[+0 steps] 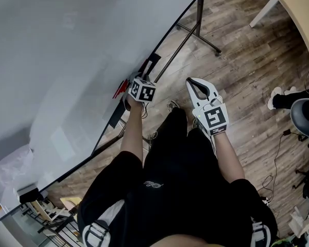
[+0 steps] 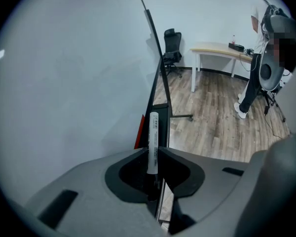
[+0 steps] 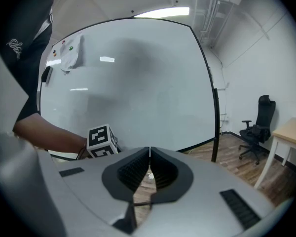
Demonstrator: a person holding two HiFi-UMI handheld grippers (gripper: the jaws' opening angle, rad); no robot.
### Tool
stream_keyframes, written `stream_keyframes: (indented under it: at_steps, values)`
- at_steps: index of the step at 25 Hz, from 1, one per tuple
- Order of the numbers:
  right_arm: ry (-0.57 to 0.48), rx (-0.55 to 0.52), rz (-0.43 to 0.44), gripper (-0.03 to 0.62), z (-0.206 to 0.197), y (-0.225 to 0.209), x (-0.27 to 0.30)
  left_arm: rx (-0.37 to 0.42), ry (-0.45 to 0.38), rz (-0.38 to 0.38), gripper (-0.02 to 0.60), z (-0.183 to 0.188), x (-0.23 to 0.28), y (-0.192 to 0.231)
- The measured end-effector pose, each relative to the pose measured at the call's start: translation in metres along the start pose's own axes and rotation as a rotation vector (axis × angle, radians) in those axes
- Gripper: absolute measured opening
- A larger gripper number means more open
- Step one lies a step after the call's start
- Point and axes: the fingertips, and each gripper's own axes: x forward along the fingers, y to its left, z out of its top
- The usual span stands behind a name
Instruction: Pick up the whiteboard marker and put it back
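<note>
The left gripper (image 2: 153,151) is squeezed onto a thin white whiteboard marker (image 2: 153,132). Its jaws are only a little way apart. The marker pokes out past the jaws, right next to the big white whiteboard (image 2: 64,83) and over its long black tray (image 2: 161,113). The right gripper (image 3: 149,151) is closed tight with nothing in it, out over the brown wooden floor (image 1: 237,60).

head view steeply down, gripper views along jaws, all sharing whiteboard (image 1: 67,60)

The white-barrelled whiteboard marker (image 2: 153,132) is pinched between the left tongs (image 2: 153,150), pointing along them.
</note>
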Motion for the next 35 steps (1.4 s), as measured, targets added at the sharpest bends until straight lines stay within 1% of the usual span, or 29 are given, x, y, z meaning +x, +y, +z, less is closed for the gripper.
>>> stream_keyframes:
  at_steps: [3, 7, 12, 18, 22, 27, 32, 35]
  values:
    - [0.001, -0.008, 0.011, 0.003, 0.0, 0.003, -0.005, -0.018, -0.052, 0.03, 0.066, 0.005, -0.014, -0.003]
    - [-0.003, -0.021, 0.028, 0.003, 0.002, 0.012, -0.014, -0.073, -0.145, 0.051, 0.066, 0.013, -0.04, -0.01]
    - [0.003, -0.046, 0.06, 0.003, 0.002, 0.029, -0.025, -0.181, -0.298, 0.077, 0.066, 0.02, -0.085, -0.017]
    - [-0.049, -0.085, 0.128, 0.002, 0.016, 0.057, -0.044, -0.295, -0.463, 0.145, 0.066, 0.011, -0.152, -0.033]
    - [-0.073, -0.105, 0.168, 0.003, 0.021, 0.078, -0.056, -0.374, -0.551, 0.186, 0.066, -0.004, -0.195, -0.048]
    - [-0.112, -0.123, 0.215, 0.003, 0.034, 0.108, -0.064, -0.472, -0.658, 0.232, 0.066, -0.029, -0.244, -0.056]
    - [-0.161, -0.12, 0.247, 0.002, 0.049, 0.133, -0.071, -0.532, -0.752, 0.333, 0.066, -0.059, -0.296, -0.056]
    - [-0.179, -0.133, 0.261, 0.002, 0.054, 0.15, -0.07, -0.568, -0.829, 0.405, 0.066, -0.078, -0.325, -0.051]
